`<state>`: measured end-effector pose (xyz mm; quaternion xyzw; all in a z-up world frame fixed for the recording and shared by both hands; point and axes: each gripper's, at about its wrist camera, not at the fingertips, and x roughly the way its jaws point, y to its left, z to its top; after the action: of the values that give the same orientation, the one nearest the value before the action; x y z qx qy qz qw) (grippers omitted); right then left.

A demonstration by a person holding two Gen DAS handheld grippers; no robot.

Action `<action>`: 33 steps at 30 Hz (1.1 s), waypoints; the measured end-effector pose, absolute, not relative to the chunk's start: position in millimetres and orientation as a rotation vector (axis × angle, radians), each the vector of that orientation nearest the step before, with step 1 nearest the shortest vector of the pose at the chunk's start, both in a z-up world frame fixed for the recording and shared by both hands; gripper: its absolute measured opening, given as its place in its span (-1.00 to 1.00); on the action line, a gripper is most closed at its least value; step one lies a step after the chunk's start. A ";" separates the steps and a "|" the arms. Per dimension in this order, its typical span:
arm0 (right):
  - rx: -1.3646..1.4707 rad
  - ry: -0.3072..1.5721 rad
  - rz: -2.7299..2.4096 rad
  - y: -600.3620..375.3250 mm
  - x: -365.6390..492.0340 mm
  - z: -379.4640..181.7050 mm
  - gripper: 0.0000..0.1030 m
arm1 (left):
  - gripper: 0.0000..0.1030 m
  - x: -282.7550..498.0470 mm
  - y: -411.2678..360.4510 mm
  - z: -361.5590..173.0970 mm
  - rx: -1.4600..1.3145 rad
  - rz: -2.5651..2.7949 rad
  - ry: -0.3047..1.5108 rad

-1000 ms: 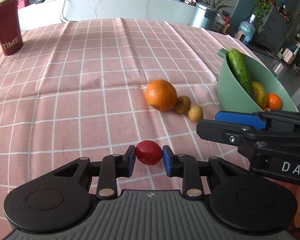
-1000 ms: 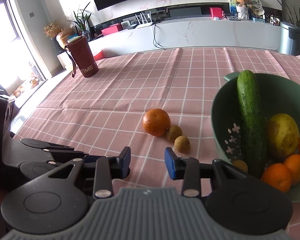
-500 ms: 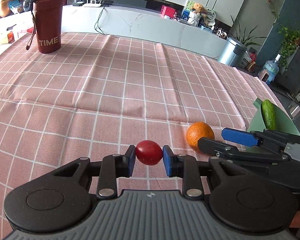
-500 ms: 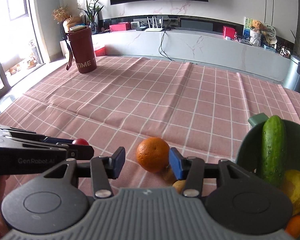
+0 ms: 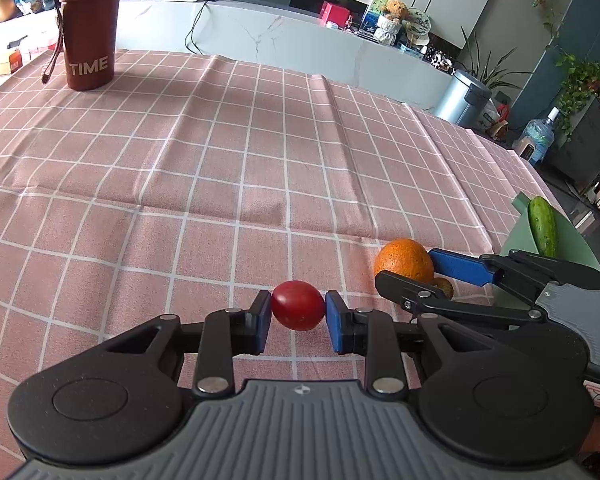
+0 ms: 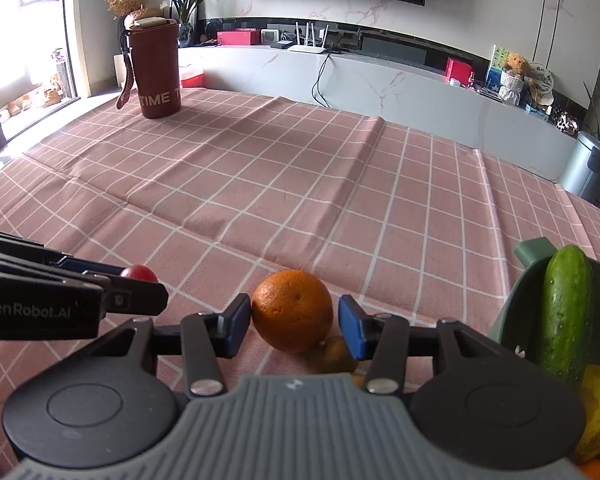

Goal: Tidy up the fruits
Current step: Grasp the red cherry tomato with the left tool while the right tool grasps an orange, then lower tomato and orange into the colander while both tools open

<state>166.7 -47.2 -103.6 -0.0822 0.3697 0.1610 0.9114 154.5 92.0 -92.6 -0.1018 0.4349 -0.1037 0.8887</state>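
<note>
Right gripper [image 6: 295, 322] stood open around the orange [image 6: 293, 310] on the counter [image 6: 300, 184]; we judged centring before squeezing wise. Our left gripper [image 5: 297, 312] clamped the tomato [image 5: 297, 310].

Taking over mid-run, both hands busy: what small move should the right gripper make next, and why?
Probably close the right gripper on the orange. Its jaws stand open with the orange between them, one pad about touching, the other apart. The left gripper already clamps the red tomato, and the green bowl sits close on the right.
</note>
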 end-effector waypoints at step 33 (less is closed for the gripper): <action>-0.061 0.699 0.296 -104.8 97.6 -25.4 -0.20 | -0.38 112.4 43.8 -29.7 -0.178 -0.320 0.783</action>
<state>97.6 -104.8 -25.4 -0.0297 0.3410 0.1445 0.9284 112.4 43.8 -29.7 -0.0862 0.3795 -0.1549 0.9080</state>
